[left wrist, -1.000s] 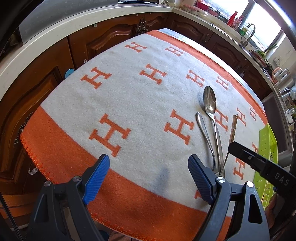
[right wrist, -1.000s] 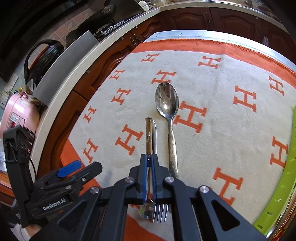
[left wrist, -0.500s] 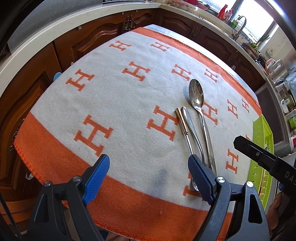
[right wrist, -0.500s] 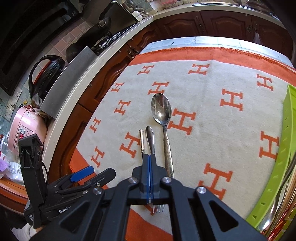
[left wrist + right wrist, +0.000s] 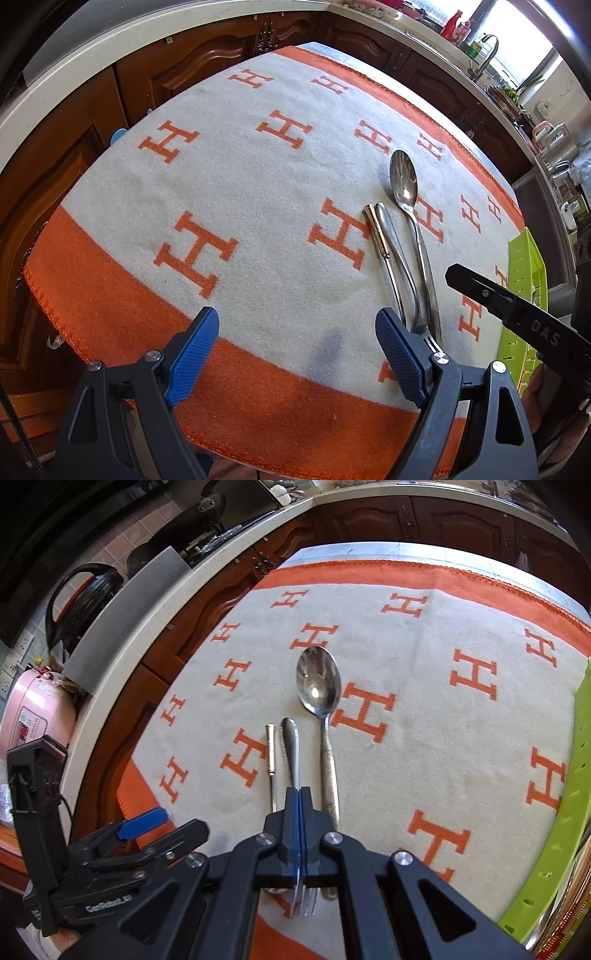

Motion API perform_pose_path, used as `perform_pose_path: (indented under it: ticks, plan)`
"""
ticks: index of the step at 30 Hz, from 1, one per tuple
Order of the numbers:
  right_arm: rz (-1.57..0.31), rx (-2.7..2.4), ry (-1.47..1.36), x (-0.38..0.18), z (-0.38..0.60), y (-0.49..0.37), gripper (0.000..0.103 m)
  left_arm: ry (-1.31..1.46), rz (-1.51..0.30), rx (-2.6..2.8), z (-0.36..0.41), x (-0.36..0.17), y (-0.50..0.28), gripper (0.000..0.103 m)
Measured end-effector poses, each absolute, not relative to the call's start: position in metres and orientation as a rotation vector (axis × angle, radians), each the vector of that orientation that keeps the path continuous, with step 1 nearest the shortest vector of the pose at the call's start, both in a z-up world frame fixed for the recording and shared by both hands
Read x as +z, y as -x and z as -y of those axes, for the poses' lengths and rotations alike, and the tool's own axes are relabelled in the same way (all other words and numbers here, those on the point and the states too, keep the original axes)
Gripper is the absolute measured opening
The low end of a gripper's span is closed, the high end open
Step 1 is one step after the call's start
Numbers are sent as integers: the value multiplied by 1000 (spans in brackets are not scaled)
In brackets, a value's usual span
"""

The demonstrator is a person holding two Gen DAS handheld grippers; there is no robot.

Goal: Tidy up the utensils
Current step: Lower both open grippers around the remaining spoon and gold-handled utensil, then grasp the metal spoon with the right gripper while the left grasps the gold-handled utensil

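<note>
Three utensils lie side by side on the white and orange H-patterned cloth: a large spoon, a fork and a thin gold-handled spoon. In the left wrist view the same large spoon, fork and gold-handled spoon lie to the right of my left gripper. That gripper is open and empty above the cloth's near orange band. My right gripper is shut just above the fork's handle, and nothing shows between its pads. It hides the gold-handled spoon's bowl end.
A lime green slotted tray stands at the cloth's right edge, also the tray in the right wrist view. Dark wooden cabinets and a pale countertop ring the table. A black kettle and a pink cooker stand on the counter at left.
The gold-handled spoon was raised at a slant in line with my right gripper's shut pads. It now lies flat on the cloth, left of the fork. My left gripper stays open.
</note>
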State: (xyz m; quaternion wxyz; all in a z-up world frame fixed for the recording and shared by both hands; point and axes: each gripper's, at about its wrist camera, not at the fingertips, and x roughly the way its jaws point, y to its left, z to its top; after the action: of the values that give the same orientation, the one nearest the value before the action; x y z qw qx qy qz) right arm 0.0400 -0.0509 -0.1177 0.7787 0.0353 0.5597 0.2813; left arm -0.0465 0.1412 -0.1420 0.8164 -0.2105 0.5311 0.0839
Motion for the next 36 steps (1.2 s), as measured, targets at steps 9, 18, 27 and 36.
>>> perform_pose_path:
  ticks: [9, 18, 27, 36]
  plan:
    - [-1236, 597, -25, -138, 42, -65, 9, 476, -1131, 143, -134, -146, 36, 85]
    - [-1196, 702, 54, -144, 24, -82, 15, 477, -1132, 113, -125, -147, 23, 85]
    - [-1223, 782, 241, -141, 5, -83, 7, 476, -1144, 108, -121, -150, 20, 85]
    - [-1165, 753, 317, -137, 7, -68, 6, 457, -1141, 111, -115, -152, 14, 84]
